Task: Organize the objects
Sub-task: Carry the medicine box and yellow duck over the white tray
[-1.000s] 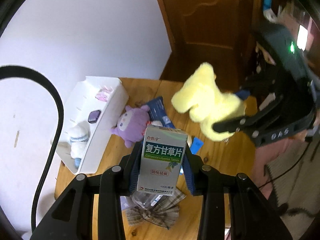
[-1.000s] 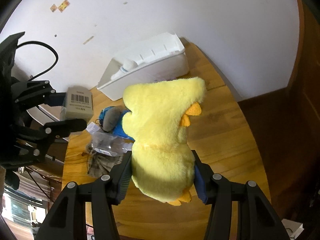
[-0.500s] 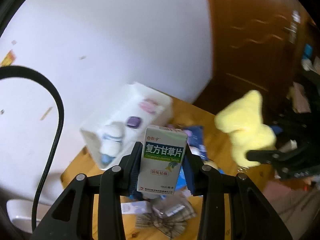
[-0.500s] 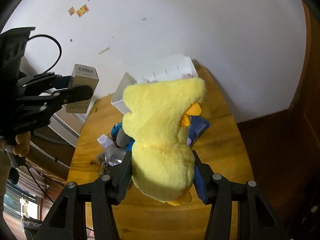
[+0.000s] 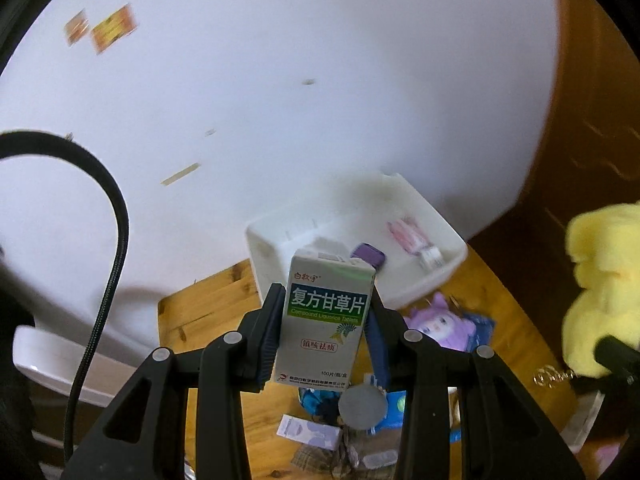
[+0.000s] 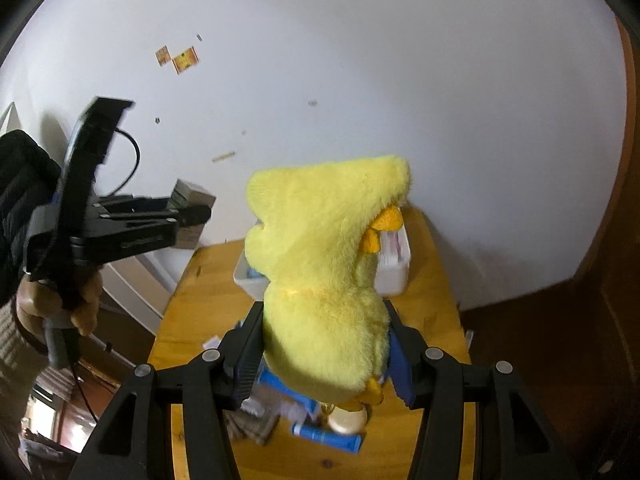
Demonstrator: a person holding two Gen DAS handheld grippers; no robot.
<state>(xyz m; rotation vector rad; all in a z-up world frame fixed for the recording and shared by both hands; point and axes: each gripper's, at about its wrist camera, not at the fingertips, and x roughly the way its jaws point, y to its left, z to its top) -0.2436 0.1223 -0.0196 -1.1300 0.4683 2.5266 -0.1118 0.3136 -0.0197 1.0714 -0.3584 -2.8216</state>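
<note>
Both tongs rose (medicine box, yellow plush) above the table.

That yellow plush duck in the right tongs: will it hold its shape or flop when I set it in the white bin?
Probably floppy: the yellow plush duck bulges around the right tongs, so it squashes easily. Likely light for its bulk. Its fuzzy surface should resist slipping, but it may slump in the white bin.

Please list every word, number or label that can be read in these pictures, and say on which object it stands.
"复方甘草片": green band on the medicine box held in the left gripper.
"Compound Liquorice Tablets": beneath it, same box.
"100片/瓶/盒": low on the same box.
Red brand mark at the top, red framed words below and the bottom line: too small to read.
Stickers on the wall: blurred.
Yellow plush toy: no text.
</note>
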